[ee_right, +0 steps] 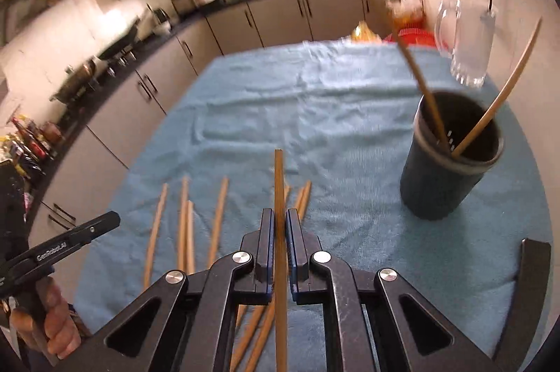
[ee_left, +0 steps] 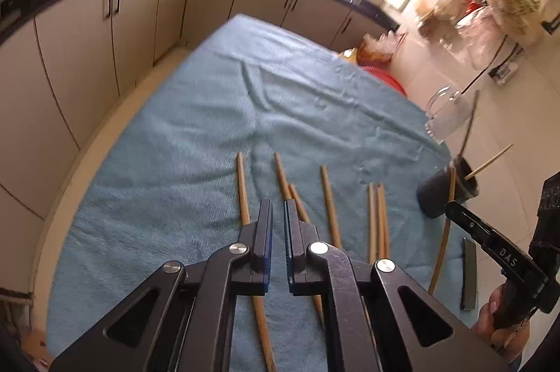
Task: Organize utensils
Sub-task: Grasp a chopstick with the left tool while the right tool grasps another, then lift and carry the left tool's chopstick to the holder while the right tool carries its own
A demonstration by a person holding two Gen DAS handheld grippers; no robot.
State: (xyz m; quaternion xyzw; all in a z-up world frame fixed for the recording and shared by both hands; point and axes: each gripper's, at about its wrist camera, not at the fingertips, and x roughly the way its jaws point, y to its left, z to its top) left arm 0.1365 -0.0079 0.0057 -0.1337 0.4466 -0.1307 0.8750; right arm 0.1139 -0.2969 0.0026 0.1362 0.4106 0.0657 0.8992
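Pick-up step: right gripper [ee_right: 279, 225] clamps one chopstick [ee_right: 278, 183]; left gripper [ee_left: 278, 218] is closed, seemingly empty. Next: carry to dark cup [ee_right: 451, 162], tip down.

Tan wooden chopsticks [ee_right: 220, 218] lie on a plain light-blue towel [ee_right: 315, 113]. The cup [ee_right: 451, 158] at the right is dark, almost black. Both grippers are black with blue pads [ee_left: 268, 232].

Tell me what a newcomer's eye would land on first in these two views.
First, the right gripper shut on one chopstick, lifted over the blue towel. Next, loose chopsticks fanned across the towel's near side. Then the dark holder at the right, two sticks leaning in it, a clear glass mug behind.
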